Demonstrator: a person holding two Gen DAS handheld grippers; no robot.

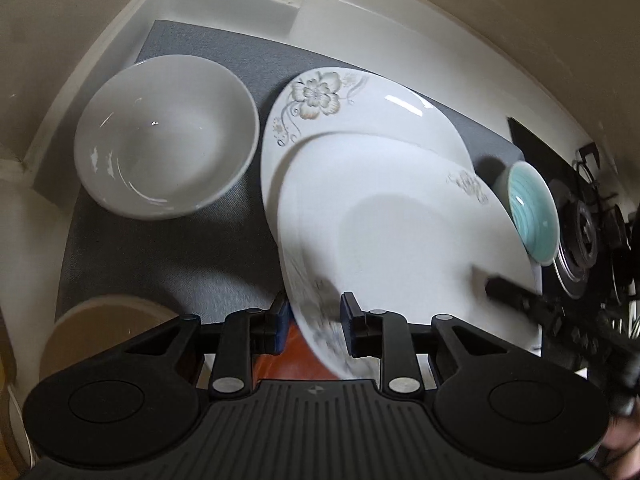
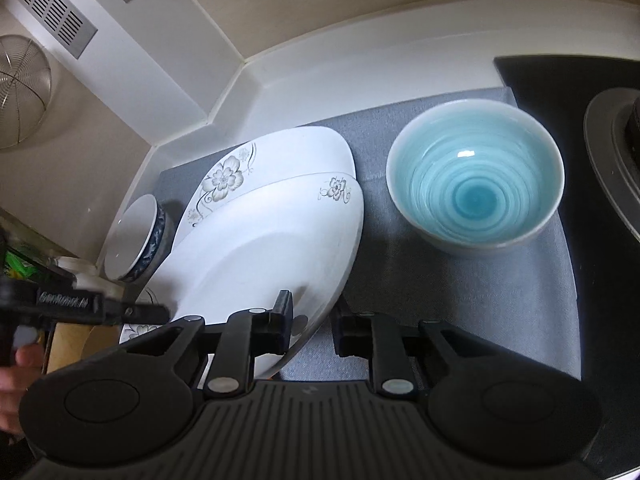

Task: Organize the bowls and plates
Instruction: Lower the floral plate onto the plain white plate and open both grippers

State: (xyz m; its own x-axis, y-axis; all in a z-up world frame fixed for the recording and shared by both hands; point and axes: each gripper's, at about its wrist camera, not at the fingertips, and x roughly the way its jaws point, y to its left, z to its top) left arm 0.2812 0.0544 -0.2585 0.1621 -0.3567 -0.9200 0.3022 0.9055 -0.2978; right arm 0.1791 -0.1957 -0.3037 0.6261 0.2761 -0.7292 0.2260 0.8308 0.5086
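White counter (image 2: 320, 80) carries a grey mat (image 2: 400, 280); bowls and plates rest there.

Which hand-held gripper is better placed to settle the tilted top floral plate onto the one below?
Left, probably. The left hand-held gripper clamps the top floral plate by its near rim, above the lower floral plate. The right hand-held gripper only straddles another edge; its grip is unclear.

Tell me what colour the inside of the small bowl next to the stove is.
The small bowl is turquoise inside, with concentric rings darkening toward the centre. The right wrist view shows it best.
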